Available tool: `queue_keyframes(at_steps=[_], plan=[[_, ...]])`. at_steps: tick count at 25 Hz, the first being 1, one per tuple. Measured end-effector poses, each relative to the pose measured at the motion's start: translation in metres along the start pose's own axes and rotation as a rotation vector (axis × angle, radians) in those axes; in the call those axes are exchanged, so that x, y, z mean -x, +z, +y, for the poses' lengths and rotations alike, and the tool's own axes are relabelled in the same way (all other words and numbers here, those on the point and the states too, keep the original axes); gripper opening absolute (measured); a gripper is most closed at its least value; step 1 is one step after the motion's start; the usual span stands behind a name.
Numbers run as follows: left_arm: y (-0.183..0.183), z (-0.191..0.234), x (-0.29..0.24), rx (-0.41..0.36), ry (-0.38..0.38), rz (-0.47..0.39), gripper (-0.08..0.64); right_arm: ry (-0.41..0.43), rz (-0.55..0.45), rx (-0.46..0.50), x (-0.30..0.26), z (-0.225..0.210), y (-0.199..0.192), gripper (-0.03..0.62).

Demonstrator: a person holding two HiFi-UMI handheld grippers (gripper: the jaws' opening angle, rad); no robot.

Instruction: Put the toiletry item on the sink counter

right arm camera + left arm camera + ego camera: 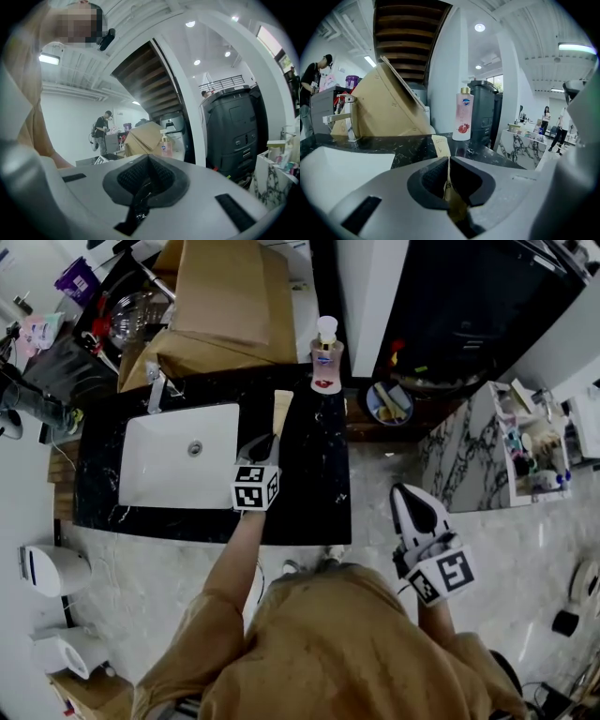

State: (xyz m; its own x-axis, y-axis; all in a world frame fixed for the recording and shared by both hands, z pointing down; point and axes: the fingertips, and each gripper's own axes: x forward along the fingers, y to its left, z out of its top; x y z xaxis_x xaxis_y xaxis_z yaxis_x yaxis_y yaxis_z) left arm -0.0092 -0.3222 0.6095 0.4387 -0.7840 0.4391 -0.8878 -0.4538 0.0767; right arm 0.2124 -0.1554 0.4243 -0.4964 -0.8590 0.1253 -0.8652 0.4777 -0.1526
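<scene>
Sachet (pixel 441 145), flat and tan, stands on edge between the jaws of the left gripper (pixel 449 161), which are pressed together on it; its far end pokes out past the tips. The surface (pixel 319 474) is a black stone counter with pale veins, set with a white basin (pixel 169 470) and a tap (pixel 155 390) at the basin's back edge. Around it lies a pale marble-look floor (pixel 375 470); a white pillar (pixel 445 70) rises behind, and a dark cabinet (pixel 469 306) stands to its right. In the head view the left gripper (pixel 265 444) reaches over the surface just right of the basin; the sachet (pixel 281 413) runs on from its tips toward the back edge, over bare stone; whether it touches the stone I cannot tell. A pink pump bottle (pixel 326 357) stands upright at the back edge, beyond the sachet and a little to the right, apart from it; brown boxes (pixel 225 296) lean behind the tap and basin. The right gripper (pixel 405 493) hangs off the surface over the floor; its jaws (pixel 149 159) are together with nothing between them. A marble-patterned shelf unit (pixel 478 446) with small items stands further right; a person (pixel 314 79) stands far back on the left.
</scene>
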Motion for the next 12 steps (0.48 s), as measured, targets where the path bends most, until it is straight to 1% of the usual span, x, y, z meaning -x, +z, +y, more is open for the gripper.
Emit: queue_keyframes(at_steps=[4, 6, 7, 9, 12], plan=[[-0.002, 0.006, -0.001, -0.005, 0.001, 0.013, 0.009, -0.01, -0.007, -0.002, 0.002, -0.004, 0.002, 0.003], [0.0, 0.008, 0.001, -0.008, 0.003, 0.003, 0.012, -0.009, -0.007, -0.006, 0.001, -0.004, 0.001, 0.003], [0.003, 0.008, 0.003, -0.014, 0.006, -0.016, 0.034, -0.007, -0.009, -0.01, 0.0, -0.003, 0.002, 0.003], [0.014, 0.009, 0.011, -0.038, 0.018, -0.074, 0.111, 0.0, -0.013, -0.012, -0.002, 0.0, 0.002, 0.003], [0.029, 0.01, 0.023, -0.08, 0.034, -0.136, 0.147, 0.016, -0.017, -0.007, -0.005, 0.004, 0.003, 0.003]])
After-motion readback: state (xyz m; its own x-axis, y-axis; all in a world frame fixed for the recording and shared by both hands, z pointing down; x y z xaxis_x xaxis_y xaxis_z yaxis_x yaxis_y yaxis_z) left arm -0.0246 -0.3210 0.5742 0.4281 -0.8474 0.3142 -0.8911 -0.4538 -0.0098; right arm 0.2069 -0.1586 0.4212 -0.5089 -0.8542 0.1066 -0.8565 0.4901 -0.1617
